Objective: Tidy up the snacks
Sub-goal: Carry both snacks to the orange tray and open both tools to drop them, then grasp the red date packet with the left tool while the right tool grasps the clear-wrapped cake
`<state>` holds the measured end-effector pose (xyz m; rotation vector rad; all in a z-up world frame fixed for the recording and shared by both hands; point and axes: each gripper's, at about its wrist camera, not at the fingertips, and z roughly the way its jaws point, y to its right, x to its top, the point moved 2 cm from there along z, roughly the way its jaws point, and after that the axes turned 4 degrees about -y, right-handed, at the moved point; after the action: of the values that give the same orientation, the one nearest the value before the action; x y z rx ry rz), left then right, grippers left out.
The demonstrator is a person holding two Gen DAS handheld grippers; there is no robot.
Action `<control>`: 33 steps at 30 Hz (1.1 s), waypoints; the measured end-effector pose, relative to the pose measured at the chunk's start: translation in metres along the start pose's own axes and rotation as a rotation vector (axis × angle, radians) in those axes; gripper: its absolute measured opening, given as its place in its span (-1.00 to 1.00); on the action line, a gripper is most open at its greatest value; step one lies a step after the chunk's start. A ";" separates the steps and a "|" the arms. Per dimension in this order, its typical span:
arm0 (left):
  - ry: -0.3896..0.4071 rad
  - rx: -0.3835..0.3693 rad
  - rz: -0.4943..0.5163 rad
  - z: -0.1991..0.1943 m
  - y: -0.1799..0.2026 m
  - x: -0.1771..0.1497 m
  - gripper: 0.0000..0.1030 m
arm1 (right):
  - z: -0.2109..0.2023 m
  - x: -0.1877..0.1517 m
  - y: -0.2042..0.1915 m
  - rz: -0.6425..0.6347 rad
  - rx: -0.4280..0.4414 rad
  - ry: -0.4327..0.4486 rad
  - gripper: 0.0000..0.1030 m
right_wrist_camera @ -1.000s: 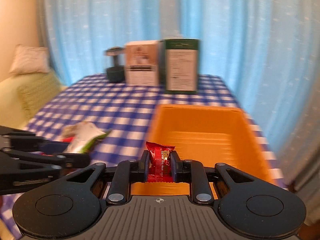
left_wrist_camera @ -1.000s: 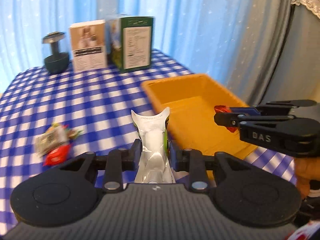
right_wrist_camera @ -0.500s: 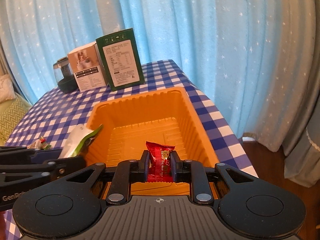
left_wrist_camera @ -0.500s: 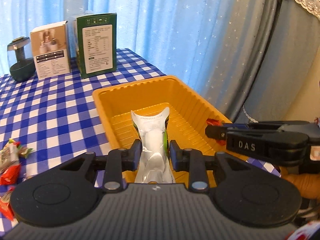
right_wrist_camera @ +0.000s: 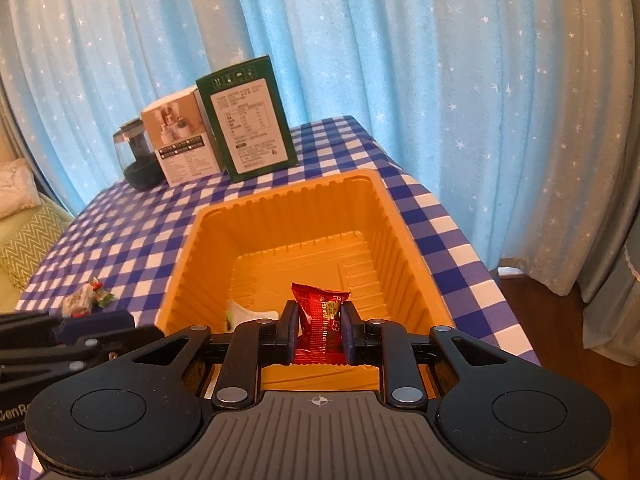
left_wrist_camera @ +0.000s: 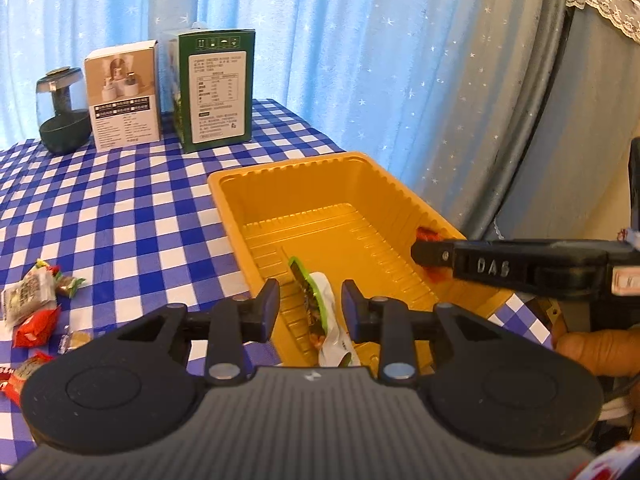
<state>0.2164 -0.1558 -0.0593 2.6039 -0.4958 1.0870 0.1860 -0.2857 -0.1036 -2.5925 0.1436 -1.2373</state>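
green box (left_wrist_camera: pixel 216 90), white box (left_wrist_camera: pixel 123 96), dark jar (left_wrist_camera: pixel 62 110) (glass-topped) near blue starry curtain (left_wrist_camera: pixel 360 40).

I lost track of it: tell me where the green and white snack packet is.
In the left wrist view, the green and white packet lies inside the orange tray, between the open left gripper fingers.

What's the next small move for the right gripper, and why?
Probably open the right gripper to drop the red snack packet: it is clamped over the orange tray. The left gripper is open, and its white-green packet lies in the tray.
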 end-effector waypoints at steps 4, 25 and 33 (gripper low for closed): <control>0.001 0.011 -0.015 -0.008 -0.005 -0.004 -0.39 | -0.005 0.004 0.004 0.039 -0.003 0.046 0.22; 0.009 0.157 -0.082 -0.073 -0.067 -0.041 0.05 | -0.012 -0.004 -0.070 -0.096 0.072 0.043 0.25; 0.004 0.230 -0.111 -0.104 -0.102 -0.061 0.28 | -0.004 -0.017 -0.118 -0.200 0.139 0.014 0.25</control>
<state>0.1529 -0.0114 -0.0448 2.7858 -0.2333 1.1746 0.1689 -0.1700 -0.0810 -2.5268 -0.1969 -1.2809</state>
